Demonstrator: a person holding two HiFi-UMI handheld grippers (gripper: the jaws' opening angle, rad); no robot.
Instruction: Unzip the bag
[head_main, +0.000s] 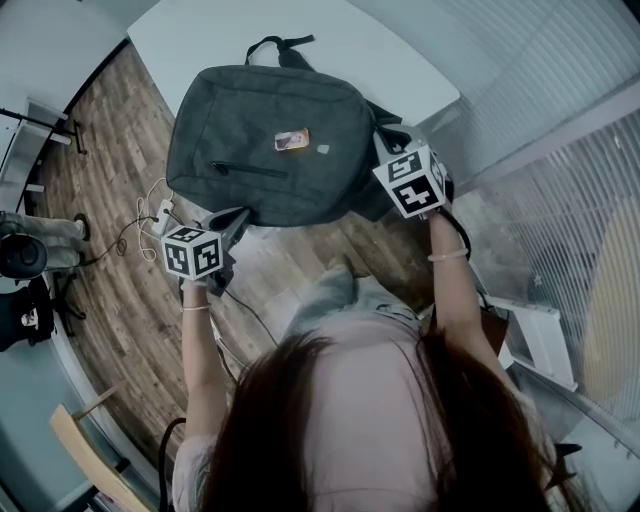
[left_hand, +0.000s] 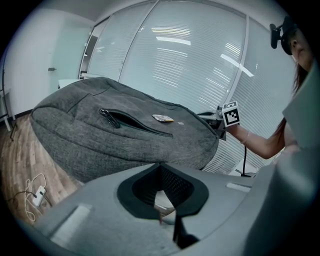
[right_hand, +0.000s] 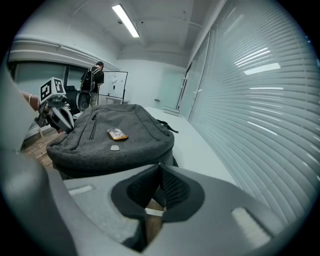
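Beside one bag (head_main: 265, 140): left claw (left_hand: 160, 166), right claw (right_hand: 159, 166); both closed.

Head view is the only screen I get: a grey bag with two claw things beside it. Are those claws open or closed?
Observer: In its own view, the left gripper has its jaws together, nothing seen between them.
Operator: And the other one?
Observer: Its own view shows the right gripper with jaws together too, tips by the near edge of the bag.
Operator: Is the front pocket zipped?
Observer: No; the left gripper view shows the pocket zipper gaping, dark inside.
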